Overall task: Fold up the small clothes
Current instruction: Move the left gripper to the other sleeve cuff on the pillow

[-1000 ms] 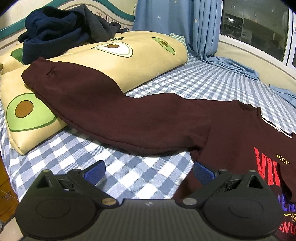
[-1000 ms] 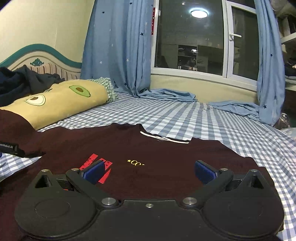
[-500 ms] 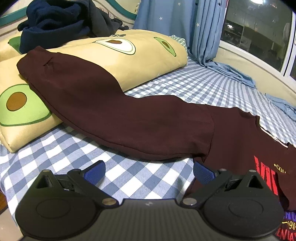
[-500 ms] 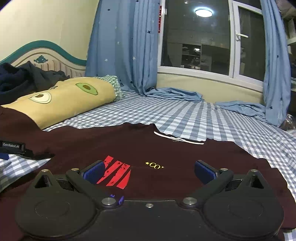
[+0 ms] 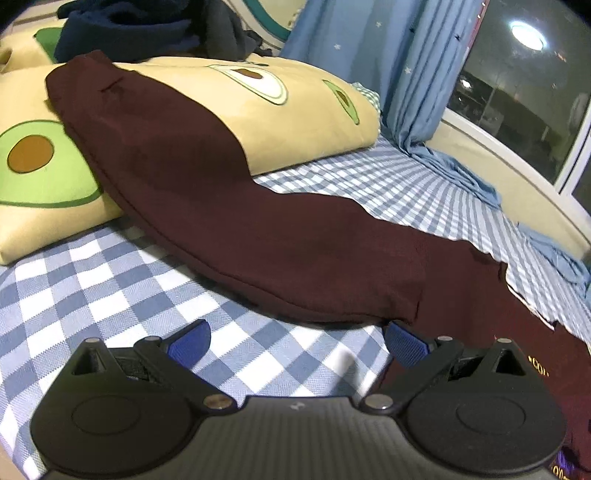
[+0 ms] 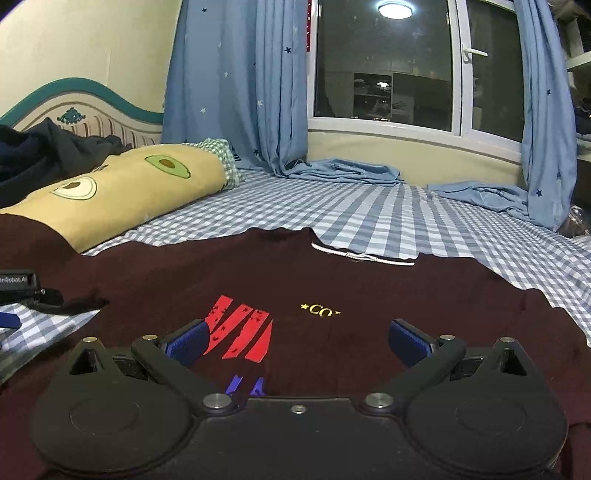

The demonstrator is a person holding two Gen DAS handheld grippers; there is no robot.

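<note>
A dark maroon sweatshirt (image 6: 332, 280) lies front up on the checked bed sheet, with red and yellow print on its chest. Its long sleeve (image 5: 221, 206) stretches left and up onto the avocado pillow (image 5: 295, 122). My left gripper (image 5: 295, 341) is open, low over the sheet just in front of the sleeve's lower edge near the armpit; its right finger is at the cloth's edge. My right gripper (image 6: 295, 341) is open over the chest print, holding nothing. The left gripper's body (image 6: 18, 288) shows at the left edge of the right wrist view.
A pile of dark navy clothes (image 5: 147, 33) sits on the pillow by the headboard (image 6: 74, 114). Blue star curtains (image 6: 236, 85) hang by the window (image 6: 384, 62), their hems pooled on the checked sheet (image 6: 369, 210).
My left gripper has moved forward toward the sleeve, which now fills more of its view. My right gripper has drawn back along the chest, showing more of the red print. Both stay open.
</note>
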